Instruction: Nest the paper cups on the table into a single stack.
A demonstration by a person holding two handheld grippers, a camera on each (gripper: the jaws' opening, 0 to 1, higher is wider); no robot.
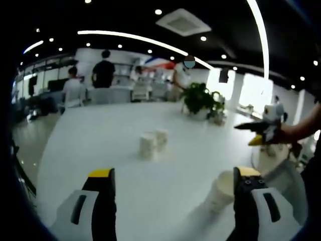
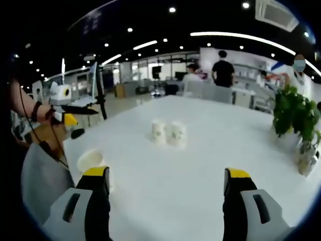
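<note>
Two white paper cups [image 1: 148, 145] [image 1: 162, 137] stand side by side, touching, in the middle of the white table [image 1: 110, 130]. They also appear in the right gripper view [image 2: 158, 130] [image 2: 176, 134]. A third cup [image 1: 223, 188] stands upright near the table edge, just outside my left gripper's right jaw, and beside my right gripper's left jaw [image 2: 92, 160]. My left gripper [image 1: 174, 173] is open with nothing between its jaws. My right gripper [image 2: 165, 173] is open and holds nothing too. Each gripper appears in the other's view, held in a hand [image 1: 251, 131] [image 2: 83, 111].
A potted plant [image 1: 200, 98] [image 2: 291, 110] stands at the table's far side with small items beside it. Several people stand or sit beyond the table. Wide bare tabletop lies between the jaws and the cup pair.
</note>
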